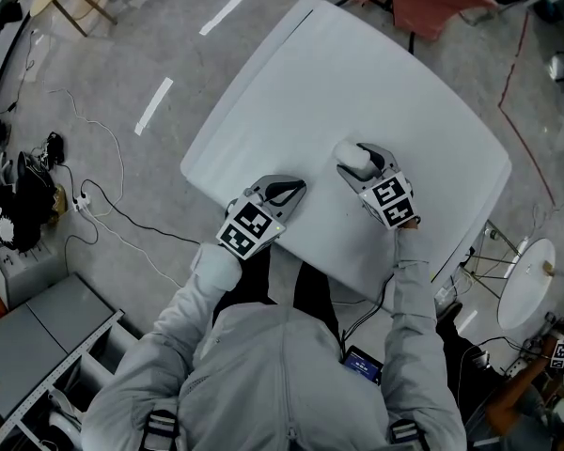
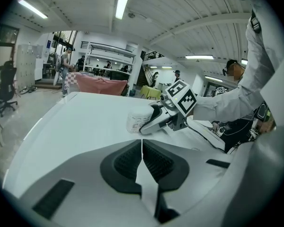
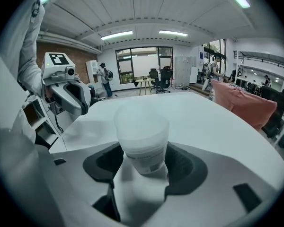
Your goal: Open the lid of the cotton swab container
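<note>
1. Currently the swab container point(image 3: 142, 131) stands upright on the white counter point(image 1: 357, 73), lid on, between the right claw's point(image 3: 143, 167) jaws.
2. Right claw grips the container's lower body.
3. Left claw point(image 2: 142, 157), near the container but apart from it, is closed and empty.

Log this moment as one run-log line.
left tongs: shut, empty | right tongs: shut on cotton swab container | lid: on | container: upright
</note>
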The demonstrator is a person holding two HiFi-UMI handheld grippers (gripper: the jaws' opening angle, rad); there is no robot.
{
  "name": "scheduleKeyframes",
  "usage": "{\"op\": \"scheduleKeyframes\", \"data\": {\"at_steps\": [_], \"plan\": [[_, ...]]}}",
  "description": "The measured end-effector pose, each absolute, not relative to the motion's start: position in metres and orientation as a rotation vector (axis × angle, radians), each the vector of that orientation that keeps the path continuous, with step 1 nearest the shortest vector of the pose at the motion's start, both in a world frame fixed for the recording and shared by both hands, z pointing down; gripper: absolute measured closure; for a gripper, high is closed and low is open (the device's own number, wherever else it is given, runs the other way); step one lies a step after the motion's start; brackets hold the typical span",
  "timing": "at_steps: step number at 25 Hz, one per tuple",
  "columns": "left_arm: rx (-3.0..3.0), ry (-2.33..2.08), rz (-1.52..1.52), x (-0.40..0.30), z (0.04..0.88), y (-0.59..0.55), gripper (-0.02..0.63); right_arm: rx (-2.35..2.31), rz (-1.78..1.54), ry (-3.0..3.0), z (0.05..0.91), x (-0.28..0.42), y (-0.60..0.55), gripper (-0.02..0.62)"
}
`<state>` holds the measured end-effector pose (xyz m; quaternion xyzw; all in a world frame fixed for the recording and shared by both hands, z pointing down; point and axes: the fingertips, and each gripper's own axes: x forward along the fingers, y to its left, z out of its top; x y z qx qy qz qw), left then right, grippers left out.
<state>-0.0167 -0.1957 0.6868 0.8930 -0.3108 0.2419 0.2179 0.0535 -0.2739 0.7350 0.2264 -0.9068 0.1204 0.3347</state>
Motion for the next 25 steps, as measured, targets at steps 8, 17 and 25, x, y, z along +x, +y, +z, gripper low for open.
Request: {"op": "scheduleKeyframes", "data": {"at_steps": [8, 17, 25], "plan": [[2.444, -0.871, 0.663, -0.027, 0.691, -0.196, 0.583, 0.508, 0.225, -2.385, 0.737, 0.044, -0.282, 0.31], [2.429, -0.879, 0.696, -0.033, 0.698, -0.195, 0.581, 0.532, 0.112, -2.35, 0.744, 0.041, -0.279, 0.335], [2.437, -0.873, 0.725, -0.031, 0.699, -0.194, 0.581, 0.705, 0.201, -2.302, 0.742, 0.044, -0.285, 0.341]]}}
